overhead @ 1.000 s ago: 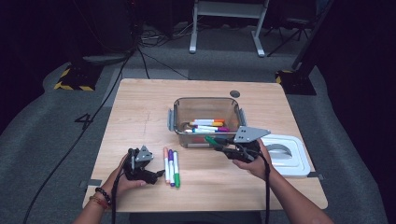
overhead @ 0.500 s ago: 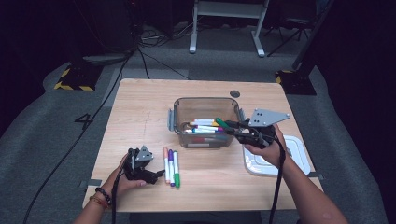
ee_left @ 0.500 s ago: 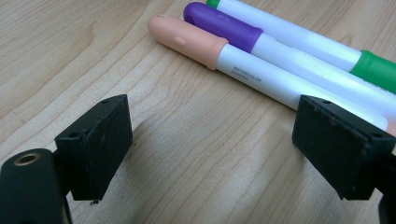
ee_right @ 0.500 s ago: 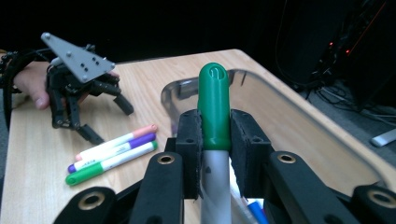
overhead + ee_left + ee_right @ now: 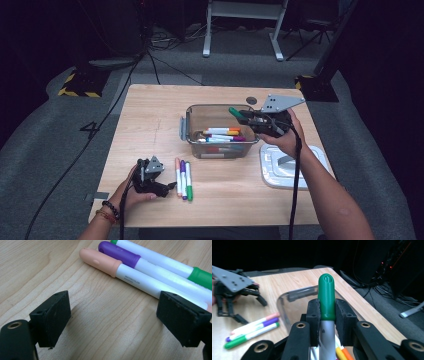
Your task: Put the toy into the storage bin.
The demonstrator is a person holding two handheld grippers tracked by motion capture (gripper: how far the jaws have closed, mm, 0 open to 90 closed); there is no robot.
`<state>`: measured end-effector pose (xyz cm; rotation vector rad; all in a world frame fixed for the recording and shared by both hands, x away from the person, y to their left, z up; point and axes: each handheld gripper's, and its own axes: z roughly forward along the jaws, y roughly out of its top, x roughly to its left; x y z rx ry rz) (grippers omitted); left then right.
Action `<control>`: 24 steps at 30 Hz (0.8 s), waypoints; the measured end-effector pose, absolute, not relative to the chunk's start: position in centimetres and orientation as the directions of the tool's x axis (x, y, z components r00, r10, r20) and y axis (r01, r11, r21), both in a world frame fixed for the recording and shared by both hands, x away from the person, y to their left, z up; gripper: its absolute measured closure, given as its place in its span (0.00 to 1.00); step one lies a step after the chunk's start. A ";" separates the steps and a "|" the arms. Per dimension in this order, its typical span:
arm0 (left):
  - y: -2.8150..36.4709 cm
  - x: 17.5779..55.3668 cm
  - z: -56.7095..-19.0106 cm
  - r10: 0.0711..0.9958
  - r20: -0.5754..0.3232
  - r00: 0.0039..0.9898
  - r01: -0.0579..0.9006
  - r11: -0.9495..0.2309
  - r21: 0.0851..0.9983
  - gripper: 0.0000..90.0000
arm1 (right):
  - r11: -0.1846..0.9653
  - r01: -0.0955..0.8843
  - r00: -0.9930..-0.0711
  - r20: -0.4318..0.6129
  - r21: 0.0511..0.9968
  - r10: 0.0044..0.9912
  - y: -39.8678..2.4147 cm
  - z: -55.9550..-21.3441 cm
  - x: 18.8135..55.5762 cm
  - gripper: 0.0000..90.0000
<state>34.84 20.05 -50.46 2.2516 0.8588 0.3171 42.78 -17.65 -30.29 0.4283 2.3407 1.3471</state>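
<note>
My right gripper (image 5: pixel 248 116) (image 5: pixel 327 315) is shut on a green-capped marker (image 5: pixel 236 113) (image 5: pixel 326 297) and holds it over the clear plastic bin (image 5: pixel 192 136) (image 5: pixel 287 300), which has several markers (image 5: pixel 222 135) inside. Three markers lie side by side on the table: a peach-capped one (image 5: pixel 177 170) (image 5: pixel 100 261), a purple-capped one (image 5: pixel 183 171) (image 5: pixel 120 253) and a green-capped one (image 5: pixel 189 181) (image 5: pixel 201 276). Just left of them my left gripper (image 5: pixel 167 187) (image 5: pixel 115 320) rests on the table, open, with bare wood between its pads (image 5: pixel 51 315).
The bin's white lid (image 5: pixel 290 167) lies on the table to the right of the bin, under my right forearm. A dark round hole (image 5: pixel 251 100) marks the table behind the bin. Cables trail from both grippers toward the table's near edge.
My right gripper has lifted the green-capped marker up from beside the lid to above the bin's right side. The left gripper has stayed put.
</note>
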 end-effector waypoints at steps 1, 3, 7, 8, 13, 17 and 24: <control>20.0 34.8 -50.5 0.661 -0.019 0.750 0.490 -0.538 0.686 0.14 | 0.479 0.069 -0.874 -0.178 0.875 0.452 -17.6 -30.3 43.1 0.83; 20.0 34.8 -50.5 0.660 -0.018 0.751 0.490 -0.538 0.686 0.14 | 0.484 0.075 -0.875 -0.175 0.872 0.451 -17.3 -30.4 43.7 0.83; 20.0 34.8 -50.5 0.660 -0.018 0.751 0.490 -0.538 0.686 0.14 | 0.506 0.081 -0.878 -0.179 0.859 0.445 -16.5 -30.7 44.8 0.83; 20.0 34.8 -50.5 0.661 -0.018 0.751 0.490 -0.538 0.686 0.14 | 0.514 0.086 -0.881 -0.176 0.853 0.440 -16.1 -30.9 45.2 0.83; 20.0 34.8 -50.5 0.661 -0.018 0.751 0.490 -0.538 0.686 0.14 | 0.560 0.095 -0.889 -0.183 0.823 0.420 -14.7 -31.7 46.5 0.83; 20.0 34.8 -50.5 0.660 -0.018 0.751 0.490 -0.538 0.686 0.14 | 0.595 0.114 -0.901 -0.170 0.796 0.399 -13.4 -32.9 47.6 0.83; 20.0 34.8 -50.5 0.660 -0.018 0.751 0.490 -0.538 0.686 0.14 | 0.663 0.167 -0.917 -0.132 0.730 0.376 -12.3 -35.6 50.0 0.83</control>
